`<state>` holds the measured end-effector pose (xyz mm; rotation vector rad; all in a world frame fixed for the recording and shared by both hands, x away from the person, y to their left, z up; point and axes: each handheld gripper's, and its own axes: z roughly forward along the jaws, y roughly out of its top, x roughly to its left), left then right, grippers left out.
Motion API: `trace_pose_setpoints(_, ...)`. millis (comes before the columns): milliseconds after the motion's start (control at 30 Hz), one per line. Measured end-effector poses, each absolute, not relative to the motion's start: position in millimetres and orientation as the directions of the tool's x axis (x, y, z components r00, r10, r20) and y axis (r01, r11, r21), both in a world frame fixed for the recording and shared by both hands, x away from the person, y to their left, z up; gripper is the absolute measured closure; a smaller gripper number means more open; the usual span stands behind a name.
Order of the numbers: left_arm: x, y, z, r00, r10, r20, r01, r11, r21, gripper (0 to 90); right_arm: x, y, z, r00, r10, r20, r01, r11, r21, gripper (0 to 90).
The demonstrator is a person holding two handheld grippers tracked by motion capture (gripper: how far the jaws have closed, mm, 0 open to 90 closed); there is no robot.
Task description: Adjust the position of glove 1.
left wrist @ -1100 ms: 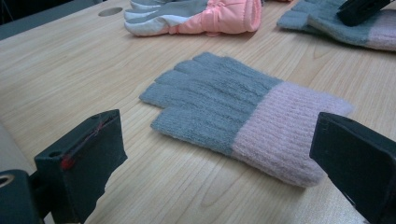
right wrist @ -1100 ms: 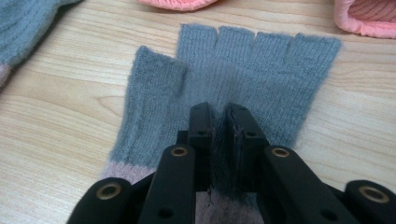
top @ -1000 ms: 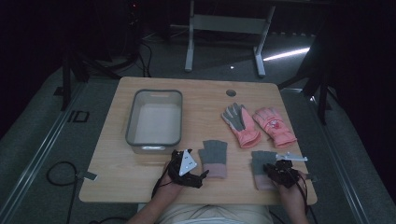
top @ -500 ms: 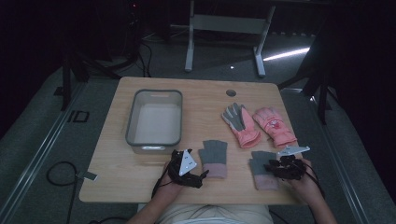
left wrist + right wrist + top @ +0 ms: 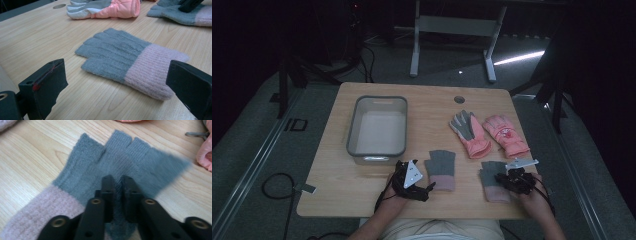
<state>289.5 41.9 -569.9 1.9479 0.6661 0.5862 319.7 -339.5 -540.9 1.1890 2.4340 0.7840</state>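
Your right gripper sits at the lower right of the high view, down on the right grey-and-pink knit glove, which lies flat on the table near its front edge. In the right gripper view the two black jaws have just been closing and now stand narrow, pinching a fold of that glove's grey knit between them, with the pink cuff running off to the lower left of that frame. Your left gripper rests at the lower middle of the high view, just left of the other grey-and-pink knit glove. In the left gripper view its jaws stand wide apart, one at each lower corner of the frame, with that glove lying flat between and beyond them, untouched. Further back, toward the right of the high view, two pink padded gloves lie side by side. A grey bin stands left of centre on the table.
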Motion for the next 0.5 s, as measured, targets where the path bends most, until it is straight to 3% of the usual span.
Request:
trace_pose_setpoints(200,290,42,-570,0.734,0.669,0.119,0.208,-0.388,0.898,2.6,317,-339,-531,-0.572,0.82,0.015,0.652,0.443,0.615,85.1)
trace_pose_setpoints(500,291,43,-570,0.73,0.676,0.103,0.221,-0.375,0.9,2.6,323,-301,-457,-0.58,0.815,0.003,0.533,0.376,0.758,85.1)
